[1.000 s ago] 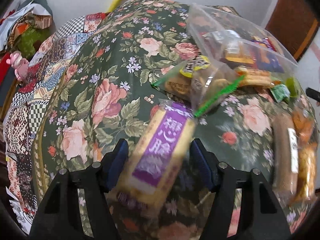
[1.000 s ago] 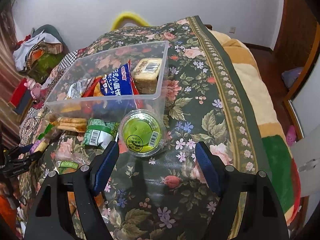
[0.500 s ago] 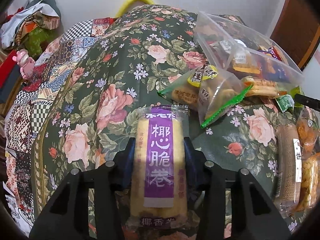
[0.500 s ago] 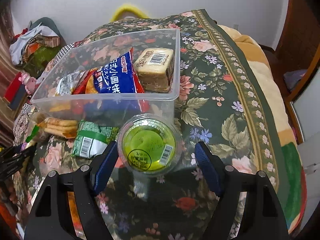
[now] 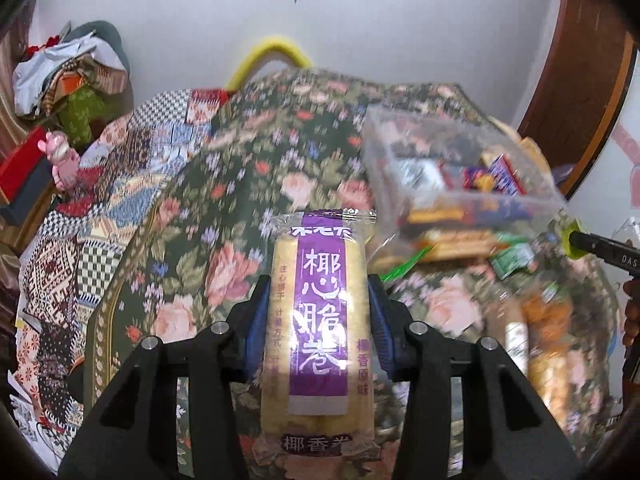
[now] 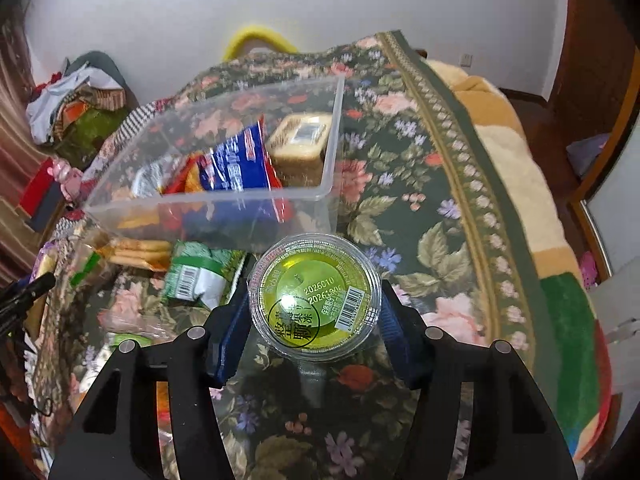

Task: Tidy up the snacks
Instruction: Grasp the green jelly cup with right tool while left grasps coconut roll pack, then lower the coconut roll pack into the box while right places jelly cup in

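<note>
My left gripper [image 5: 318, 292] is shut on a long pack of yellow rolls with a purple label [image 5: 320, 332], held up above the floral cloth [image 5: 224, 272]. The clear plastic bin [image 5: 460, 148] stands to its upper right, with several snacks inside. In the right wrist view a round green jelly cup [image 6: 316, 280] stands on the cloth just in front of the bin [image 6: 208, 216]. My right gripper [image 6: 314, 304] straddles the cup and its jaws are closing. The blue pads [image 6: 236, 320] sit right at the cup's rim, and a thin gap still shows on the left.
Loose snacks lie left of the cup: a green packet [image 6: 196, 276] and a cracker pack [image 6: 140, 252]. Inside the bin are a blue bag [image 6: 236, 160] and a boxed cake [image 6: 300, 140]. Piled clothes [image 6: 76, 108] stand at the far left. A blanket edge [image 6: 516, 168] drops off on the right.
The left gripper shut on the purple pack and lifted it off the cloth. The right gripper moved forward around the jelly cup and its jaws narrowed.
</note>
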Tool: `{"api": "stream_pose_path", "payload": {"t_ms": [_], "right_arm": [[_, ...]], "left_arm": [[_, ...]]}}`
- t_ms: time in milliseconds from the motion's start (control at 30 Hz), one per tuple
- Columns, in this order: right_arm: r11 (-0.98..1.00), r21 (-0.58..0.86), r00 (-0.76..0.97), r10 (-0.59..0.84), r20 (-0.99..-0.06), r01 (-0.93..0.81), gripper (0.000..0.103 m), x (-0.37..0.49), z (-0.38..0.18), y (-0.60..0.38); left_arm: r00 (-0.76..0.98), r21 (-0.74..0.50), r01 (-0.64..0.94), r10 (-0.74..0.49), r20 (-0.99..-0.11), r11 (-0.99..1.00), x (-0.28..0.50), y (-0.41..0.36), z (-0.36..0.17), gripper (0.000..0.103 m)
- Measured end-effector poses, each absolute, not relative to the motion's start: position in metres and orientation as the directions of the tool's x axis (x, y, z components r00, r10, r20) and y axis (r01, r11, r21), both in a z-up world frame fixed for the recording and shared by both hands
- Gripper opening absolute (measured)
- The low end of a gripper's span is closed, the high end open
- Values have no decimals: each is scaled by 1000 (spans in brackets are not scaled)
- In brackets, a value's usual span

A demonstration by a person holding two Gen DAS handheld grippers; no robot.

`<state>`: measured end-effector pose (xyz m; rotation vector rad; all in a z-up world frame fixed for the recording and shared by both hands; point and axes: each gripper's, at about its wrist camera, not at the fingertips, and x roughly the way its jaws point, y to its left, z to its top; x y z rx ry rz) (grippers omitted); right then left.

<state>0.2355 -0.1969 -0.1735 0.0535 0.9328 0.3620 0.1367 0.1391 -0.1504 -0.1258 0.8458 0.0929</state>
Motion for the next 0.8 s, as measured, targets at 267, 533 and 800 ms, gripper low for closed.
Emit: {"api": "stream_pose_path", "payload": {"t_ms": [267,533,800], "right_arm": [[926,221,615,369,-697,-306,56,229,-130,-204],[918,229,657,393,-644,-324,56,243,-107,-195],[912,228,668,405,-625,-340,56,267,-99,-182]], "left_arm": [[730,-116,-82,-20,-683,990,154,116,-113,45],[759,-135,-13,-78,-646,991,191,81,-98,45],[754,-140,39,-121,-646,989,238,54,-96,45]]}}
